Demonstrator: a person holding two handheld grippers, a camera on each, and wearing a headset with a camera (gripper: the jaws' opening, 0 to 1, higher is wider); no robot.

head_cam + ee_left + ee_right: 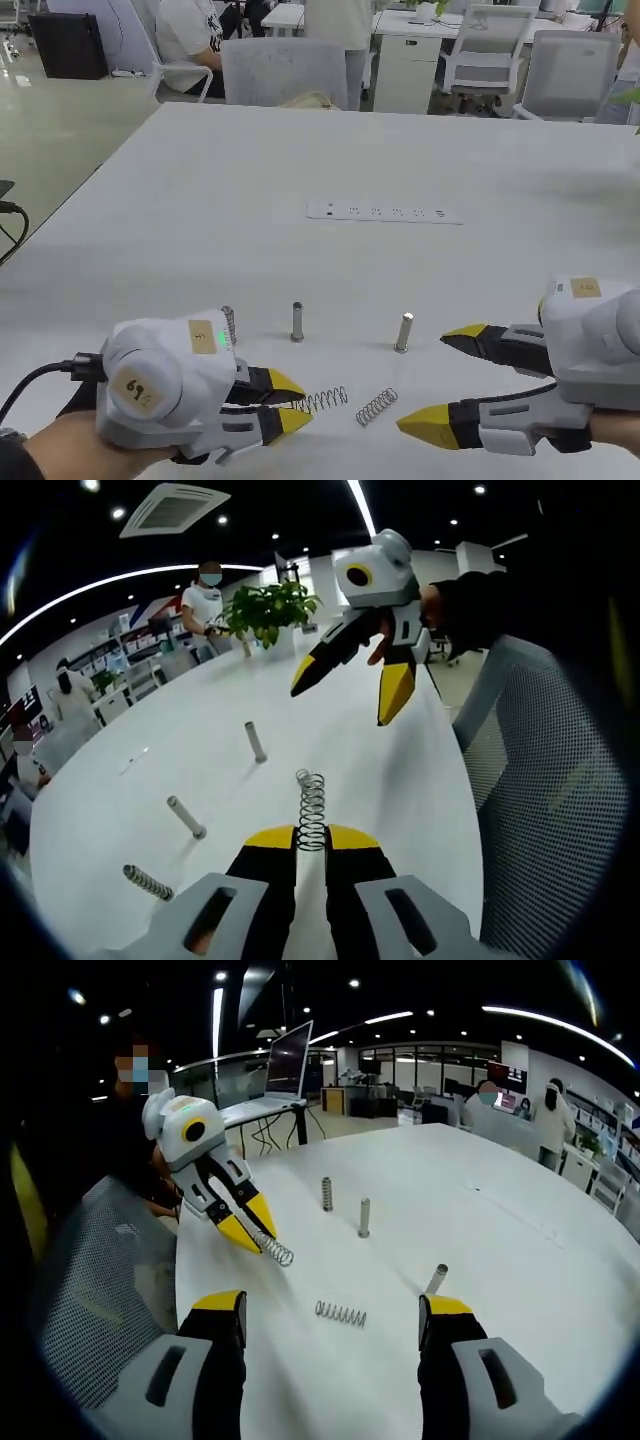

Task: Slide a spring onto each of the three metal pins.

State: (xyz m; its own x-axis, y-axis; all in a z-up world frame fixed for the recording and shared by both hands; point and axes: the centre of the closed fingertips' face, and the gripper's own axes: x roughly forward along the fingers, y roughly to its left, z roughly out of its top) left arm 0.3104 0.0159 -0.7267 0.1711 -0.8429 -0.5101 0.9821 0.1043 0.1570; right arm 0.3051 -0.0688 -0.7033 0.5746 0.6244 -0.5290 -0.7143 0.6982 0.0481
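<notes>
Left gripper (300,402): jaws pinching one end of a spring (322,400), the rest of the coil free beyond the tips. Right gripper (424,382): jaws spread wide. Right gripper view adds a loose spring (341,1313) flat ahead of its jaws and a bare pin (436,1279) just past one tip. Left gripper view gives the sprung pin (147,881) off to its side. Farther ahead the table (300,160) lies open up to a power strip (384,212); its edge runs close beside the left gripper.
</notes>
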